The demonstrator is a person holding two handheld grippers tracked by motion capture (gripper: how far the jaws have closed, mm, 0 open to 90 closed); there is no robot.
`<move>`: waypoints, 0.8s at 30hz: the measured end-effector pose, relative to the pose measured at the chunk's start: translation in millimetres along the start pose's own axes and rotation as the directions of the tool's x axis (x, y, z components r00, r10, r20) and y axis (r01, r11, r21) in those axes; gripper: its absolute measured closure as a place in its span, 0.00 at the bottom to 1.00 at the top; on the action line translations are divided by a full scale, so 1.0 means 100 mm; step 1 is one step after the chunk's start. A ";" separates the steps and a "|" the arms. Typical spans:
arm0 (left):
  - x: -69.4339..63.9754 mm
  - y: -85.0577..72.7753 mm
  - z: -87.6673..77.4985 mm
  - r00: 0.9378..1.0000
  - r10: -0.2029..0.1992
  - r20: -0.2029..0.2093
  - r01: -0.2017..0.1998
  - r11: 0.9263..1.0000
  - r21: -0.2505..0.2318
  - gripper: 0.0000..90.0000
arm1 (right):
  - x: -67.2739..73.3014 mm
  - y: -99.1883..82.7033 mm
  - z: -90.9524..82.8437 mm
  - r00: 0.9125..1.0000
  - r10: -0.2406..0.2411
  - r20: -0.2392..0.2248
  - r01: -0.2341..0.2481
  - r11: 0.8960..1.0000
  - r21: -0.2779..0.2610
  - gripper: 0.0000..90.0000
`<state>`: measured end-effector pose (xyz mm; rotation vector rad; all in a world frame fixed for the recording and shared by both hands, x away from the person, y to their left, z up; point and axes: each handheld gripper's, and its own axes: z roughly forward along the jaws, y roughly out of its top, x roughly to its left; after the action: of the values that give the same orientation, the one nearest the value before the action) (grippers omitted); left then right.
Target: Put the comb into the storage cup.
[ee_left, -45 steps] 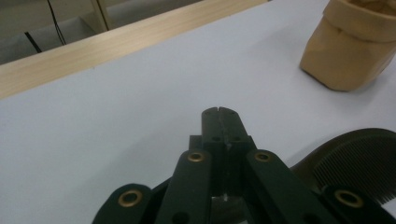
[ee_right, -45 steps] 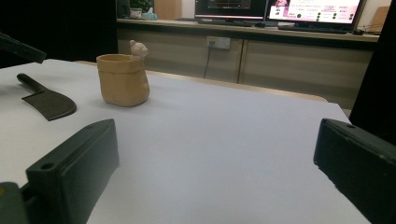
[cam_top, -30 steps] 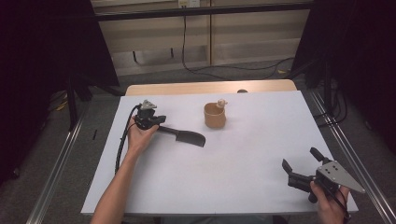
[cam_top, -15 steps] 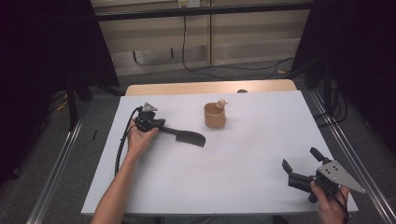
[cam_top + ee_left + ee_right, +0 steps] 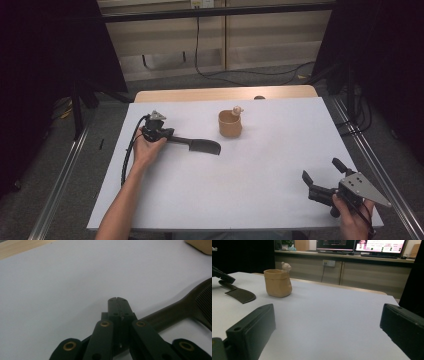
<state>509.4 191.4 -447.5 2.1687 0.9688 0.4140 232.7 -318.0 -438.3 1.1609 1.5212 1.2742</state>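
Jaws of the left hand-held gripper (image 5: 172,136) are clenched together over the handle of a black comb (image 5: 200,145) lying flat on the white counter (image 5: 260,175). No writing is legible. Just beyond stands a tan cup (image 5: 230,125), its contents hidden. Well apart, the right hand-held gripper (image 5: 322,175) gapes, released.

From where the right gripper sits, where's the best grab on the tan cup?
Judging by its shape, across the tan cup body, below the rim, coming level from the near side. It stands upright with plain walls; the small figure on the far rim edge would foul a top grab. The right gripper is already open.
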 end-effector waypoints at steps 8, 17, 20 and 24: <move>0.00 -0.01 0.00 1.000 0.009 0.005 -0.009 1.000 0.016 1.00 | 0.00 0.00 0.00 1.000 0.001 0.000 -0.001 1.000 0.000 0.00; 0.00 -0.02 -0.03 0.999 0.028 0.022 -0.029 0.999 0.042 1.00 | 0.00 0.00 0.00 1.000 -0.001 -0.002 0.001 1.000 0.002 0.00; 0.00 -0.02 -0.05 0.999 0.024 0.027 -0.026 0.999 0.048 1.00 | 0.00 0.00 0.00 1.000 0.001 -0.001 -0.001 1.000 0.000 0.00; 0.00 -0.03 -0.06 0.999 0.022 0.035 -0.024 0.998 0.056 1.00 | 0.00 0.00 0.00 1.000 0.000 -0.003 0.000 1.000 0.001 0.00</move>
<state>504.6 195.2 -445.4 2.2320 0.9477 0.3630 233.0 -317.8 -438.4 1.1606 1.5240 1.2758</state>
